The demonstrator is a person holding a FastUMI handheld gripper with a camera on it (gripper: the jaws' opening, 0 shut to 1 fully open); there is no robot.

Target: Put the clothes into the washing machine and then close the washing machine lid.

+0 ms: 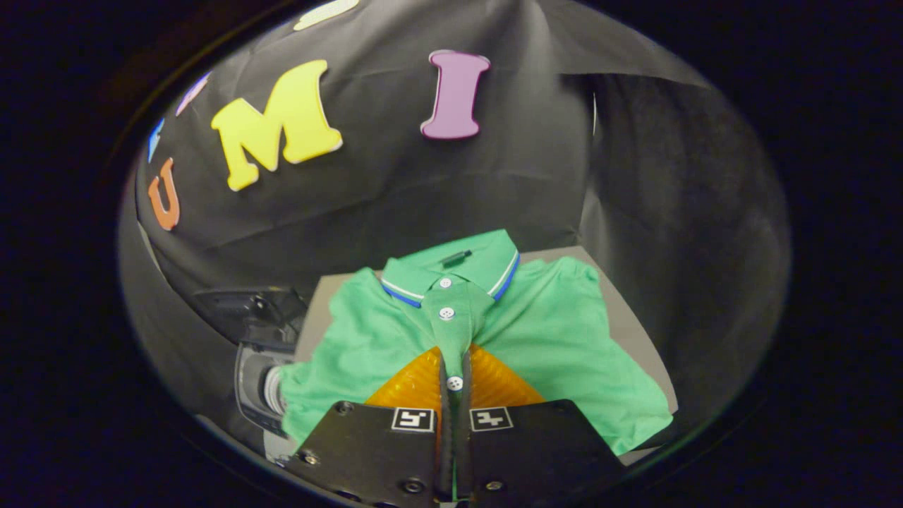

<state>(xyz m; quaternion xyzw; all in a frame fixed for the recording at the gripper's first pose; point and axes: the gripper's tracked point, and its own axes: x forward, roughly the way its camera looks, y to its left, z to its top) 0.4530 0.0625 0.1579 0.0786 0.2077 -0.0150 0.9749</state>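
I have the gripper [455,374] pinched together on the buttoned placket of the soft green cotton polo shirt [557,331] lying on the grey table [321,310]; light, floppy, it will drape when lifted.

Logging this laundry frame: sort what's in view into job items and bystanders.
Job items:
- green polo shirt, its button placket pinched
- gripper, fingers closed on that placket
- washing machine, beside the shirt's sleeve

Bystanders:
- grey table top under the shirt
- black cloth wall beyond it
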